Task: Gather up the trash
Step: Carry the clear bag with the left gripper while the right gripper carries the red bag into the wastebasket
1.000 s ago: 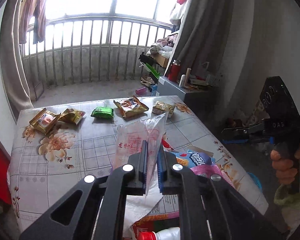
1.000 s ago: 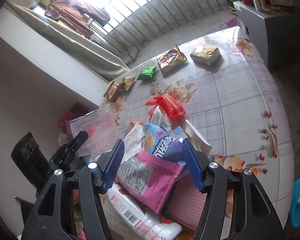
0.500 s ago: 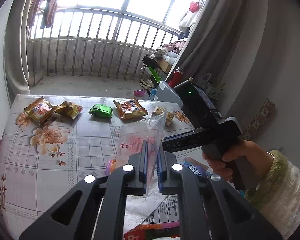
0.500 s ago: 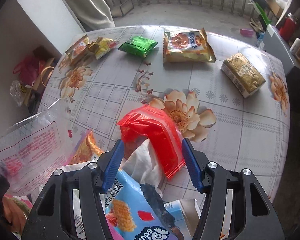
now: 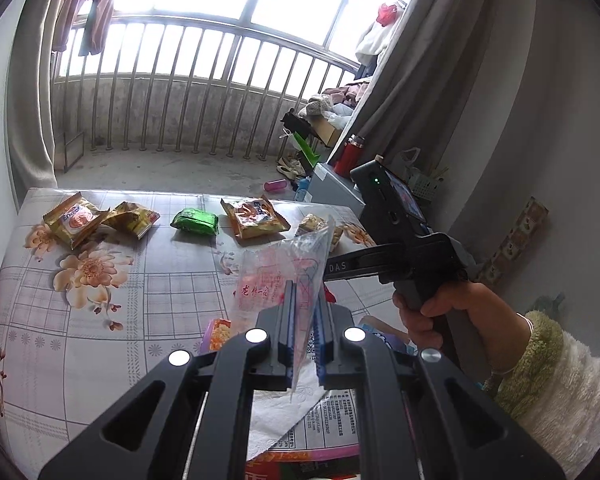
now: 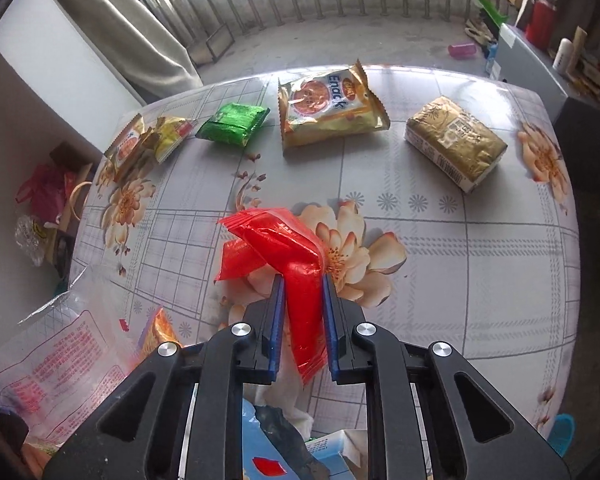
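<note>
My left gripper (image 5: 303, 312) is shut on a clear plastic bag with red print (image 5: 280, 268) and holds it upright above the table; the bag also shows in the right wrist view (image 6: 60, 356). My right gripper (image 6: 302, 292) is shut on a red plastic wrapper (image 6: 284, 252) just above the flowered tablecloth (image 6: 460, 240). The right gripper body and hand show in the left wrist view (image 5: 412, 248). A pile of wrappers and tissue (image 6: 284, 432) lies under both grippers.
At the table's far side lie an orange Enack packet (image 6: 328, 108), a green packet (image 6: 234, 122), a gold block packet (image 6: 456, 140) and two yellow packets (image 6: 148, 144). A balcony railing (image 5: 180, 112) stands beyond. A grey cabinet (image 5: 332, 188) is at the right.
My right gripper moved forward over the pile and closed on the red wrapper. My left gripper kept its hold on the clear bag and tilted upward.
</note>
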`<state>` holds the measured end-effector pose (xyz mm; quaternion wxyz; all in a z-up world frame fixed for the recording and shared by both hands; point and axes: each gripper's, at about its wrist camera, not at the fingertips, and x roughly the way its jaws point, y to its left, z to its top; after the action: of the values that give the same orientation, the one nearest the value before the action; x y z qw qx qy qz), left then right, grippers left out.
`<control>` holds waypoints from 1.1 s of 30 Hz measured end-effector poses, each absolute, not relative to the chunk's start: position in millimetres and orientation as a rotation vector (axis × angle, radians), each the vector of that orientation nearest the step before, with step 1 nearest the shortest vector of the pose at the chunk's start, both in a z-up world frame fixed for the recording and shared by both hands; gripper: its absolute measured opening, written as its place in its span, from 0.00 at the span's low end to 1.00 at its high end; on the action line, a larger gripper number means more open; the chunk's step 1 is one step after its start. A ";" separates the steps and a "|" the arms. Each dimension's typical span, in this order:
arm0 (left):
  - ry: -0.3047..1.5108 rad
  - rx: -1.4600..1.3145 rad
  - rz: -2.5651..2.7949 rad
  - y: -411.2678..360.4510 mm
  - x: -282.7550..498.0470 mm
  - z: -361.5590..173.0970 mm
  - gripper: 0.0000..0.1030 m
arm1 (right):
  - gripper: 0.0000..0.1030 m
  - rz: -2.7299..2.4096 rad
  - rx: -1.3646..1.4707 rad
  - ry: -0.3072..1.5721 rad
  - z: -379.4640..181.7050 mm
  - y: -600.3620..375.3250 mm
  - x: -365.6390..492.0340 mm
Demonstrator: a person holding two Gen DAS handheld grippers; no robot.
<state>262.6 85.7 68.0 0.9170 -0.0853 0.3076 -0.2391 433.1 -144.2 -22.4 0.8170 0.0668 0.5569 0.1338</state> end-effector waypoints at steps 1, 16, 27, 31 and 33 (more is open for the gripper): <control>0.629 -0.176 -0.491 85.4 261.7 68.4 0.07 | 0.15 0.281 0.158 1.168 -19.1 -149.8 431.6; 0.545 -0.161 -0.559 73.8 220.5 96.8 0.07 | 0.14 0.328 0.320 0.854 65.2 -237.0 295.3; 0.544 -0.225 -0.750 27.2 154.9 113.6 0.07 | 0.14 0.259 0.614 0.729 49.1 -322.5 154.0; 0.569 -0.169 -0.855 -15.1 128.4 112.1 0.07 | 0.14 0.180 0.693 0.704 25.9 -346.4 103.9; 0.582 -0.121 -0.898 -40.4 115.0 110.2 0.07 | 0.14 0.139 0.736 0.699 14.3 -360.0 83.0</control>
<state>115.0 -40.3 110.2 0.8585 -0.0578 0.2769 -0.4278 83.0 -360.0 14.3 0.8718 0.3520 0.3342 0.0664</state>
